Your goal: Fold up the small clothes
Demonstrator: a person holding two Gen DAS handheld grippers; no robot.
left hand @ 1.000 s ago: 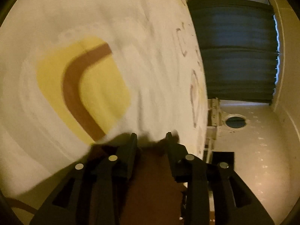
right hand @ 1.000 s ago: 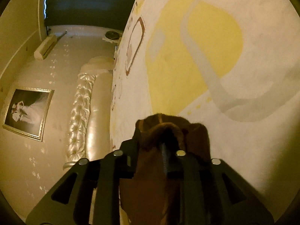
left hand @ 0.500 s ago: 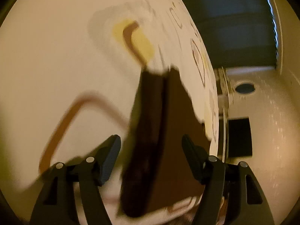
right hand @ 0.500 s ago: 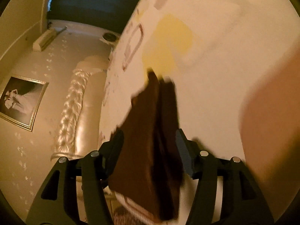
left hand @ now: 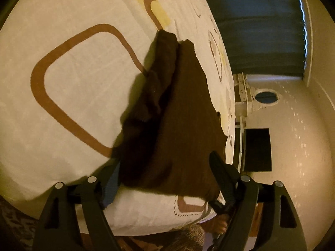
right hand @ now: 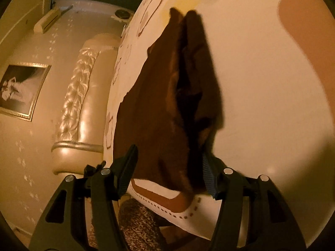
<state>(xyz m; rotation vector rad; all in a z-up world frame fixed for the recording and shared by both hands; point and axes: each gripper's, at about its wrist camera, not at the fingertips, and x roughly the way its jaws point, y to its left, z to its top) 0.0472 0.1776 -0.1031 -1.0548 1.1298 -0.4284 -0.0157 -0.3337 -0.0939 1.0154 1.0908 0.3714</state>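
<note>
A: Entry, fold in hand. Bed (left hand: 62, 108) with its patterned cover fills both wrist views. The brown garment (left hand: 180, 113) lies flat on the cover close to the near edge, narrow end pointing away, wide hem toward us. It looks folded lengthwise already: a seam or fold line runs down its middle, and one half sits bunched and thicker than the other.

B: Tongs?

A: Left gripper (left hand: 165, 173): jaws opening, wide apart, nothing clamped. The hem shows in the gap between them, but the pads do not press on it. Right gripper (right hand: 169, 169): jaws apart too, steady, also unloaded, with the garment's near end between and beyond the fingers.

B: So both sit at the hem, one to each side?

A: Yes, by my reading. The cloth rests on the cover, free of both tools.

B: Advice for the step?

A: Judgement only: smooth the bunched half before the next fold, or the lump will be locked in. Take the near corners low, pinching both layers and none of the cover. Carry them evenly toward the narrow end so the edges meet square.

B: Risk?

A: Snagging the cover along with the cloth; soft cloth slipping from one pad.
</note>
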